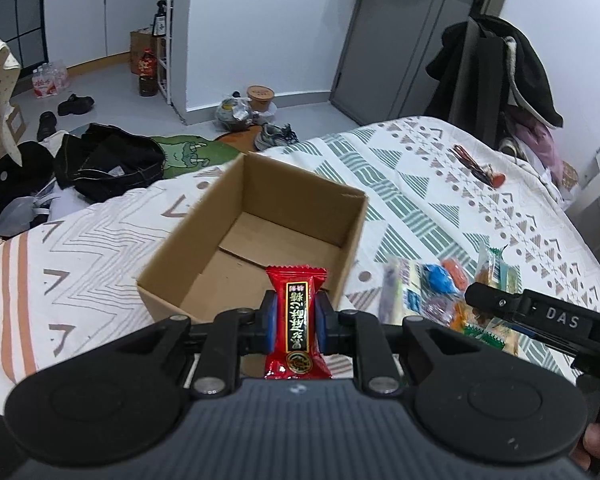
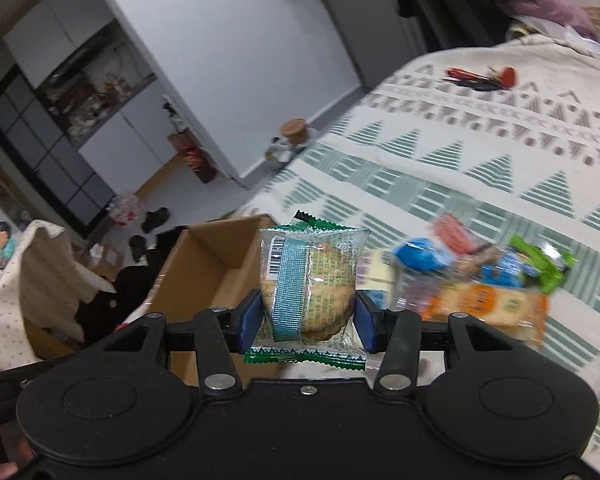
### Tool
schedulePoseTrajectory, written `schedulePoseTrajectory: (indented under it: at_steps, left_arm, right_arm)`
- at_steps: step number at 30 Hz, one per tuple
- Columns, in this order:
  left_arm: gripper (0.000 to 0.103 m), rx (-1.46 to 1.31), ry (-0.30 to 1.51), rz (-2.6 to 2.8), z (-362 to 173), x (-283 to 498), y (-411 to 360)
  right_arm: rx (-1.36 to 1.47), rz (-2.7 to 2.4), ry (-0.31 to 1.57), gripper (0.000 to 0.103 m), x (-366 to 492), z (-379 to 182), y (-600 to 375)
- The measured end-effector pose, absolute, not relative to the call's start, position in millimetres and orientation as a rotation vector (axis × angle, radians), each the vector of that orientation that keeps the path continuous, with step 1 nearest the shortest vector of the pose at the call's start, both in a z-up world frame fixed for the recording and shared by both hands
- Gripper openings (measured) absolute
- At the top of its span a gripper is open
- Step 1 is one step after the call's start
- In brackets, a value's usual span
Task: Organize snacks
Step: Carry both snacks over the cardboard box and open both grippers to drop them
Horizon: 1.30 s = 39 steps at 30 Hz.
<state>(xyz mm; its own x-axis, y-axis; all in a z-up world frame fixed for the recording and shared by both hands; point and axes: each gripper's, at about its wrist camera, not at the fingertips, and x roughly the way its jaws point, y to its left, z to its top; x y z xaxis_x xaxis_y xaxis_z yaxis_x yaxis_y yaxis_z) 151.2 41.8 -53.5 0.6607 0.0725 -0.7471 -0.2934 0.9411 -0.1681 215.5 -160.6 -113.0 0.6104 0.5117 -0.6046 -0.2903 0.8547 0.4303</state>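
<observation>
The left gripper [image 1: 296,322] clamps a red candy [image 1: 297,320] just before the empty box [image 1: 256,236]; the right gripper [image 2: 307,312] pinches a biscuit [image 2: 314,284], box to its left.

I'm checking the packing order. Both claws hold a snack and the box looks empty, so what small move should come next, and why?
Probably carry the left claw forward and release its red candy into the cardboard box. The open box lies directly ahead of it, nearer than to the right claw with its clear-wrapped pastry.

"DAS" on right hand-held gripper [image 1: 476,294]
</observation>
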Motion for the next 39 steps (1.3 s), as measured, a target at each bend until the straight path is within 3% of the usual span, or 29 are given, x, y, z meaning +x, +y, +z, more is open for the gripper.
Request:
schedulePoseTrajectory:
  at_steps: [25,28,32,34,39]
  left_arm:
    - [0.019,-0.387,0.829,0.248,-69,193,112]
    - [0.023,-0.382,0.829,0.254,-69,194,113]
    - [0.028,-0.372,0.854,0.262,-68,192,115]
    - [0.034,-0.367,0.855,0.27,-66,191,114]
    - [0.06,-0.345,0.851,0.314,-60,185,114]
  right_arm:
    - [0.281,0.672,0.802,0.047,223,-121,-76]
    - [0.288,0.691,0.81,0.048,224,-122,-75]
    - [0.29,0.704,0.821,0.062,221,-121,-76]
    - [0.303,0.695,0.828,0.063,220,-118,-80]
    - [0.322,0.656,0.827,0.065,218,-106,-97]
